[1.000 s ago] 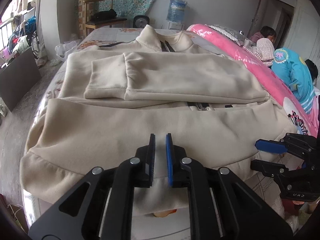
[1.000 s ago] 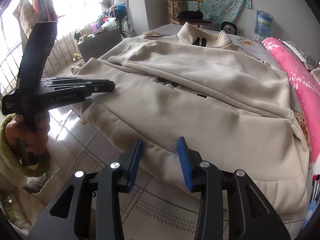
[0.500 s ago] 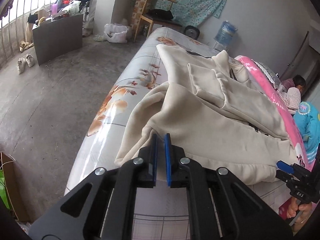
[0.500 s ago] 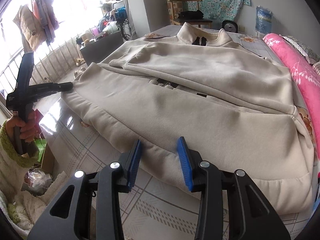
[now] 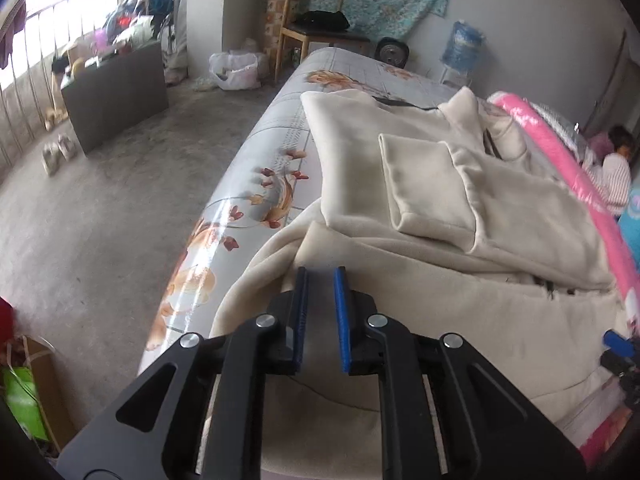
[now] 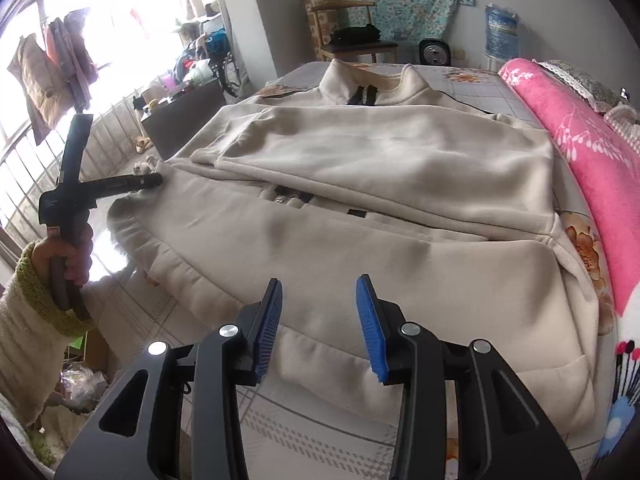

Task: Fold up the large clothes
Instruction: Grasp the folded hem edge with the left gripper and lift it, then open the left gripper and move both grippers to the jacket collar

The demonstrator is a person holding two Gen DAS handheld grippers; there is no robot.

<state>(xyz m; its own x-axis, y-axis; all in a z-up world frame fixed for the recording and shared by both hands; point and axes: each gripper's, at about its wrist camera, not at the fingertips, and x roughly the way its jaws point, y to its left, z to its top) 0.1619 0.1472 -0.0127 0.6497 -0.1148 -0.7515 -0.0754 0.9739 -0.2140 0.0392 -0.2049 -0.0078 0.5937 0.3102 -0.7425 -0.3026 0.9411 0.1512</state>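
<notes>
Left wrist view is looking along the left gripper (image 5: 319, 312), whose blue-padded fingers are standing slightly parted above the near left corner of a cream jacket (image 5: 460, 300), nothing pinched between them. The jacket is lying spread across the bed (image 5: 256, 168), its hem along the near edge, one sleeve (image 5: 424, 188) folded across the chest, and its left side bunching near the bed's left edge. Only a sliver of the right gripper (image 5: 618, 344) is showing at the frame's right border.

Right wrist view is showing the right gripper (image 6: 320, 328) released wide, its fingers hovering just over the jacket (image 6: 380, 248) hem at the near edge of the bed (image 6: 472, 80), holding nothing. This view alone is showing the person's left hand (image 6: 70, 256), in a cream sleeve with a green cuff, gripping the left tool's handle, with the left gripper (image 6: 150, 180) reaching level toward the jacket's left corner; from here its fingers cannot be told apart. A pink quilt (image 6: 580, 152) is lying along the bed's right edge.
</notes>
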